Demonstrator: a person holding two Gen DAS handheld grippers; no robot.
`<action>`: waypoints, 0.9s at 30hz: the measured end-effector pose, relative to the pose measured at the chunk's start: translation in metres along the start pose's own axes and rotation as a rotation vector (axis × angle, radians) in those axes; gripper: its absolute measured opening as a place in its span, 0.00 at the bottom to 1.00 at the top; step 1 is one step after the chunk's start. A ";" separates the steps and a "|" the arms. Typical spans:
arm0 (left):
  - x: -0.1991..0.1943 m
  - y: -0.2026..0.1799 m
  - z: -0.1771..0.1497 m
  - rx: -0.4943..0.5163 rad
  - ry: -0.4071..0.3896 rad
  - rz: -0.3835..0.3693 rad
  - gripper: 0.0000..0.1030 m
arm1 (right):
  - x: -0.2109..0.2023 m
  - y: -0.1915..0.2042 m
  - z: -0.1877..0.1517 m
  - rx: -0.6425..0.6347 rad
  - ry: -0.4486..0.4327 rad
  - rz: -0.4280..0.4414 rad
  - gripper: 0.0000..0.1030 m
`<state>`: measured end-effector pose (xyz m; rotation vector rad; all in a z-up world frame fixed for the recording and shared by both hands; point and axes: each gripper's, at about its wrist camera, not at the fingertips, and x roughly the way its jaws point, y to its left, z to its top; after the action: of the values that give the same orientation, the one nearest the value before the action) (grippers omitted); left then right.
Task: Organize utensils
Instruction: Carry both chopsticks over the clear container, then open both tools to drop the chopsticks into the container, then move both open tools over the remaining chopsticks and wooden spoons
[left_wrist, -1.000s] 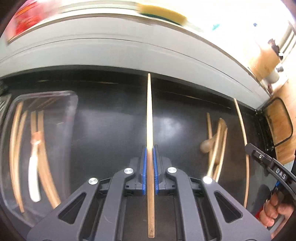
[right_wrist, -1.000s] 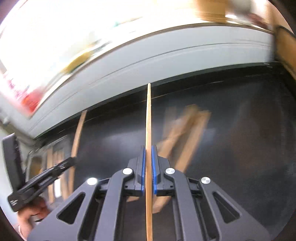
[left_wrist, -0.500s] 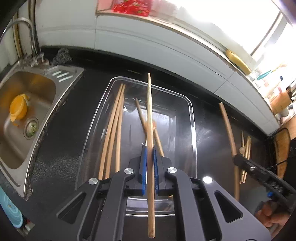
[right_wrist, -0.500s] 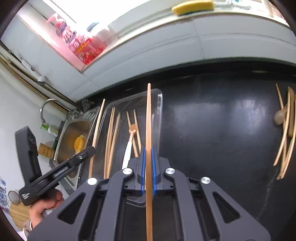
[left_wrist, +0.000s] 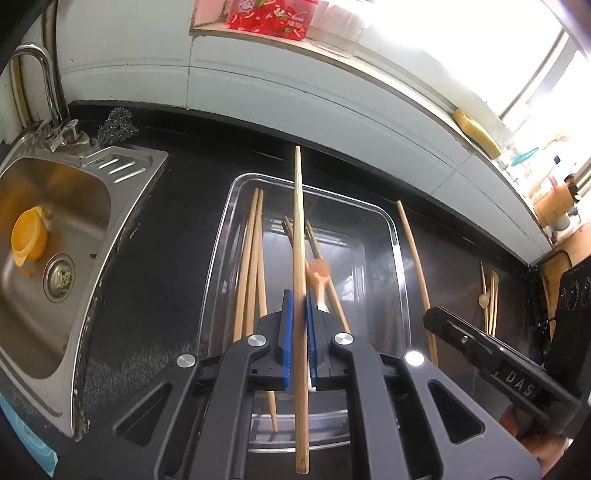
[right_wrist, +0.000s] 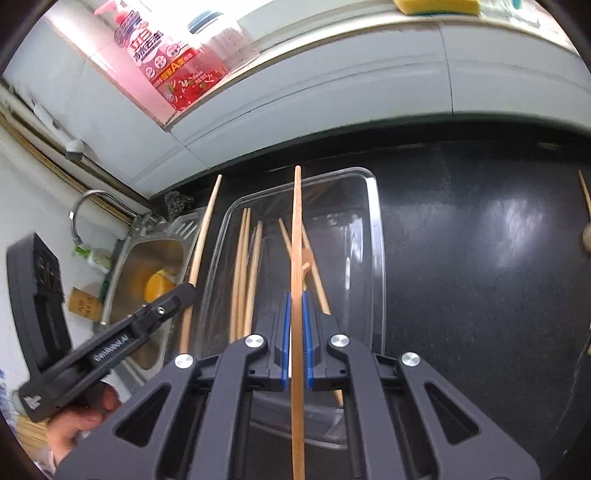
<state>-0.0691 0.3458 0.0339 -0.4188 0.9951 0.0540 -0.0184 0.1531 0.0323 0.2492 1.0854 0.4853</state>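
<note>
My left gripper (left_wrist: 299, 306) is shut on a wooden chopstick (left_wrist: 299, 236) and holds it above a clear plastic tray (left_wrist: 400, 258) on the black counter. My right gripper (right_wrist: 296, 306) is shut on another wooden chopstick (right_wrist: 296, 229), also above the clear tray (right_wrist: 376, 236). The tray holds several chopsticks (left_wrist: 251, 258) and a small spoon (left_wrist: 319, 271). Each gripper shows in the other's view: the right one (left_wrist: 491, 354) at the tray's right, the left one (right_wrist: 122, 336) at its left.
A steel sink (left_wrist: 74, 236) with a yellow cup (left_wrist: 27, 240) lies left of the tray. More wooden utensils (left_wrist: 489, 295) lie on the counter to the right. A steel scourer (left_wrist: 116, 125) sits behind the sink. A red soap bottle (right_wrist: 170, 62) stands on the sill.
Both grippers have swung left from the loose utensil pile to over the clear tray, each still holding its chopstick. They have come closer to the tray in the last half second.
</note>
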 end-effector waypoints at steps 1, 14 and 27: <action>0.000 0.002 0.004 -0.010 -0.007 0.011 0.06 | 0.003 0.005 0.002 -0.030 -0.012 -0.030 0.07; -0.019 -0.009 0.027 -0.097 -0.112 0.074 0.94 | -0.020 -0.041 -0.020 -0.183 -0.076 -0.196 0.93; 0.052 -0.181 -0.011 0.141 0.020 0.017 0.94 | -0.095 -0.189 -0.052 0.107 -0.116 -0.330 0.93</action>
<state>-0.0071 0.1677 0.0440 -0.2822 1.0152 -0.0050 -0.0519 -0.0600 0.0027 0.1847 1.0162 0.1165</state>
